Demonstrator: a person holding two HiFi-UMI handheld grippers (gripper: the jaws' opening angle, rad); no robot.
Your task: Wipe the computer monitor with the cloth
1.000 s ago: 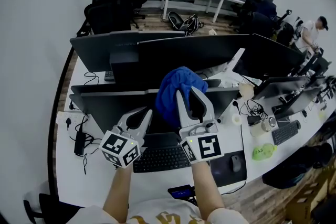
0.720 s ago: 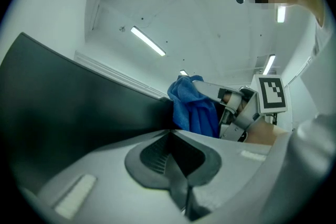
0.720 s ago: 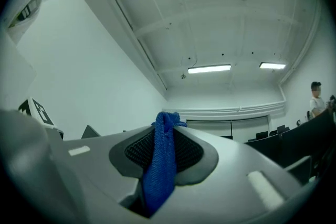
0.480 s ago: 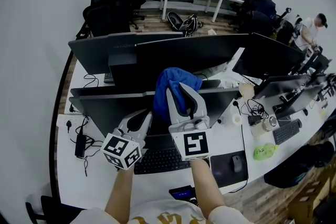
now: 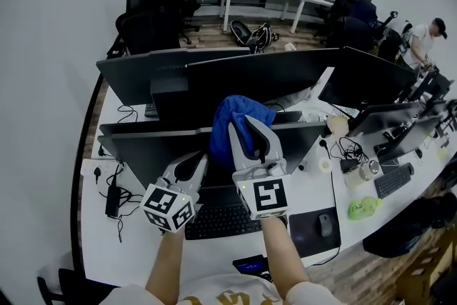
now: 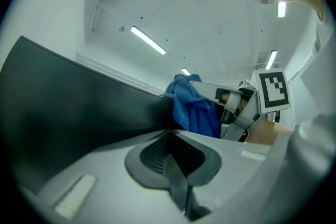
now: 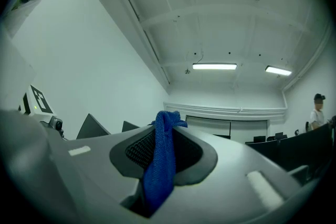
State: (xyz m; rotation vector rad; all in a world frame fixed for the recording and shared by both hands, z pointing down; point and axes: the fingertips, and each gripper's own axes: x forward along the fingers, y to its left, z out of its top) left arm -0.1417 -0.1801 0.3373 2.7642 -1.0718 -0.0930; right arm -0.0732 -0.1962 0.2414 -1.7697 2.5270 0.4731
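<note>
Both sets of fingers are clenched: right gripper (image 5: 251, 126) on the cloth (image 5: 230, 116), left gripper (image 5: 196, 158) empty. The monitor (image 5: 143, 148) lies just ahead of the right fingers, its long edge crosswise.

A keyboard (image 5: 220, 221) and mouse (image 5: 319, 223) lie on the white desk (image 5: 139, 253).

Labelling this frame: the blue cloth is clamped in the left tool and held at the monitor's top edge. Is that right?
No: the blue cloth is clamped in the right tool, as the right gripper view shows; the left tool is shut, empty. It is held at the top edge of the monitor.
</note>
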